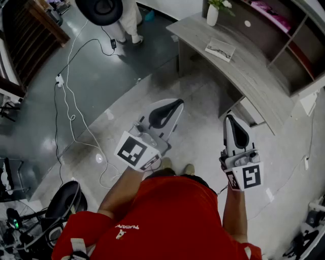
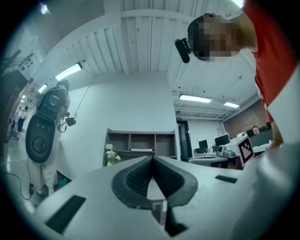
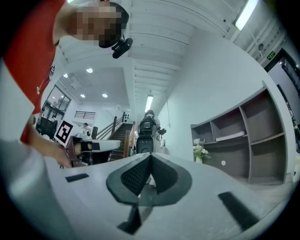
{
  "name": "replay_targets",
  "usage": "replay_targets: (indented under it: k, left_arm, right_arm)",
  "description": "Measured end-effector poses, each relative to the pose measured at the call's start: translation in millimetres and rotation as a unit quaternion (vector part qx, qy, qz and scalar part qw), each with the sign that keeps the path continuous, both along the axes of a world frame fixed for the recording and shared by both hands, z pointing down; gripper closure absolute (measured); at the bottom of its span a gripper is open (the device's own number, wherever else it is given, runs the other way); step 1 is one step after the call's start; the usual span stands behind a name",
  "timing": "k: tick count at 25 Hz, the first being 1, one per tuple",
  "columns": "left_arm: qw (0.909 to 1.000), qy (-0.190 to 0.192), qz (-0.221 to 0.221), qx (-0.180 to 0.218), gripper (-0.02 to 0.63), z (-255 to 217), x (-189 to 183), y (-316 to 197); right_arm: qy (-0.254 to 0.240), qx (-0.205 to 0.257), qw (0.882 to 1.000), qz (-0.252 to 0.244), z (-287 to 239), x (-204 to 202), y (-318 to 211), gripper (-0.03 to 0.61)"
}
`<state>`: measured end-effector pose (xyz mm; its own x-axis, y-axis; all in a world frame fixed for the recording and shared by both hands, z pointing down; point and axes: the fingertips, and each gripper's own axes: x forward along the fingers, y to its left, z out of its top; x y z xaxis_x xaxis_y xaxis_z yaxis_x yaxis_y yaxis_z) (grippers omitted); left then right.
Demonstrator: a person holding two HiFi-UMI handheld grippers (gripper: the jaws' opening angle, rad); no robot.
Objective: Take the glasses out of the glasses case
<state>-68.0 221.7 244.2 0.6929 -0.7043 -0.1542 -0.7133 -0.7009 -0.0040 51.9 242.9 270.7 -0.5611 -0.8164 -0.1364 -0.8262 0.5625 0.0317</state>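
Note:
In the head view a flat white case [image 1: 220, 50] with dark glasses on top lies on the grey curved desk [image 1: 254, 81], well ahead of both grippers. My left gripper [image 1: 176, 103] is held over the floor, short of the desk's left end; its jaws are shut with nothing between them. My right gripper [image 1: 228, 118] hovers near the desk's front edge, also shut and empty. In the left gripper view the dark ribbed pads [image 2: 140, 176] meet at the tip. The right gripper view shows its pads [image 3: 136, 176] pressed together the same way. The case is in neither gripper view.
A white vase with flowers [image 1: 212, 12] stands at the desk's far end, and a shelf unit [image 1: 294, 35] rises behind the desk. White cables [image 1: 71, 109] trail across the floor at left. A person in white [image 1: 127, 23] stands at the back. Dark equipment [image 1: 63, 200] sits at lower left.

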Motion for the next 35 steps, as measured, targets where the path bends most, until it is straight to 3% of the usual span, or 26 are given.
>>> replay_targets:
  k: [9, 21, 29, 35]
  left_arm:
    - [0.9999, -0.002, -0.012, 0.001, 0.603, -0.6, 9.2, -6.0]
    - [0.9993, -0.011, -0.035, 0.007, 0.603, 2.8, 47.6, -18.7]
    - [0.9993, -0.009, -0.032, 0.018, 0.603, 3.5, 60.5, -64.8]
    - [0.9995, -0.003, -0.019, 0.026, 0.603, 11.8, 60.4, -131.8]
  right_arm:
    - [-0.023, 0.004, 1.0, -0.006, -1.8, 15.9, -5.0, 0.574]
    - [-0.013, 0.013, 0.999, -0.027, 4.3, 60.2, -24.0, 0.574]
    - [0.01, 0.021, 0.999, -0.023, 3.8, 76.0, -71.8, 0.574]
    - [0.033, 0.017, 0.999, -0.015, 12.6, 71.0, -133.4, 0.574]
